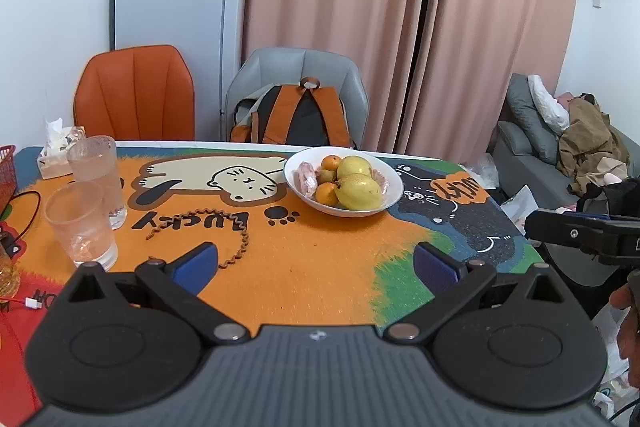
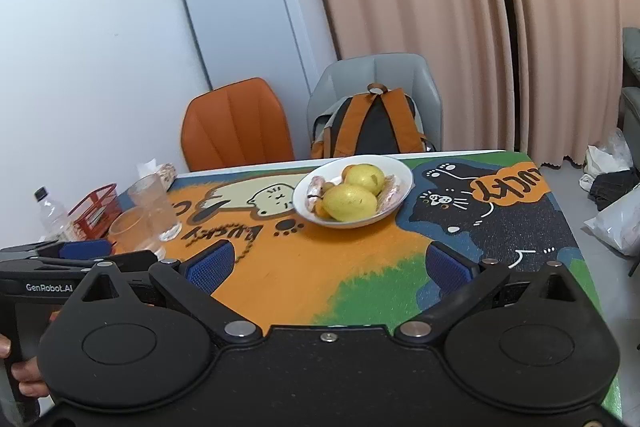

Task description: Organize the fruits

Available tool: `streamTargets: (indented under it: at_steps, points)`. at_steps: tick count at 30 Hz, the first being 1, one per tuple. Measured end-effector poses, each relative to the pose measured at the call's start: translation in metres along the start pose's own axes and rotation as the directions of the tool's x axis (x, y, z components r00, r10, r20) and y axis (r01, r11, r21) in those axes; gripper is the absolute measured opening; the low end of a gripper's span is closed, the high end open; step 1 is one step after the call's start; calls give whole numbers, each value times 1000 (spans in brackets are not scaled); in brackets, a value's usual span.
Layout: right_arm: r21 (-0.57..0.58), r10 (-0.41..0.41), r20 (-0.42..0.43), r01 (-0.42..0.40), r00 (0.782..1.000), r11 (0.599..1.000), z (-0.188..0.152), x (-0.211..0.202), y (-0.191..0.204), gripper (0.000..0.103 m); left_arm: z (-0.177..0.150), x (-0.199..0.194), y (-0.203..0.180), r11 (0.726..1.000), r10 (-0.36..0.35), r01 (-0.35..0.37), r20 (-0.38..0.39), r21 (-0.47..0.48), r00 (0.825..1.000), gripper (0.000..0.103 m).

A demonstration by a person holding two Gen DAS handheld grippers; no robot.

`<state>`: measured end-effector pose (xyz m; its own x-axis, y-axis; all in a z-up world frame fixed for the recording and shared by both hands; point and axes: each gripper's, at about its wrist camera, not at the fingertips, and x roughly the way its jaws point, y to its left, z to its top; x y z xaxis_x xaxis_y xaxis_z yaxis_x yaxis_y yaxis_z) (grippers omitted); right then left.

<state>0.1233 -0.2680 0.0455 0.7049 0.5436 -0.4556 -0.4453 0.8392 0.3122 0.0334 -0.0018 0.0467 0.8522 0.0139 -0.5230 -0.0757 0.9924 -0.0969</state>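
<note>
A white bowl (image 1: 390,195) stands on the far middle of the cat-print table mat (image 1: 304,259). In it lie two yellow pears (image 1: 358,191), small oranges (image 1: 326,194) and pink wrapped pieces (image 1: 306,179). The bowl also shows in the right wrist view (image 2: 404,175), with the pears (image 2: 350,202) in front. My left gripper (image 1: 316,261) is open and empty, above the near part of the mat, well short of the bowl. My right gripper (image 2: 330,263) is open and empty, also short of the bowl. The right gripper's body shows at the right edge of the left wrist view (image 1: 580,235).
Two clear glasses (image 1: 82,223) stand at the left, next to a tissue pack (image 1: 54,151) and a red basket (image 2: 96,207). A plastic bottle (image 2: 50,211) stands by the basket. A brown spiral cord (image 1: 236,239) lies on the mat. An orange chair (image 1: 134,93) and a grey chair with a backpack (image 1: 300,115) stand behind.
</note>
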Motion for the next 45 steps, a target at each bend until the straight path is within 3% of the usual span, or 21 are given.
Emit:
streamTargets:
  at_steps: [8, 15, 19, 45]
  points:
    - [2, 35, -5, -35, 999, 999, -6, -27, 14, 103, -11, -30, -3, 1000, 4, -5, 18, 22, 1000, 103]
    - [-36, 10, -9, -10, 1000, 999, -3, -34, 32, 103, -14, -56, 2, 1000, 4, -5, 40, 27, 999, 103]
    - [-34, 45, -8, -46, 999, 998, -3, -41, 39, 103, -12, -64, 4, 999, 22, -23, 56, 30, 998, 103]
    - [-47, 17, -29, -18, 999, 999, -9, -43, 45, 103, -11, -70, 0, 999, 12, -16, 69, 48, 998, 103]
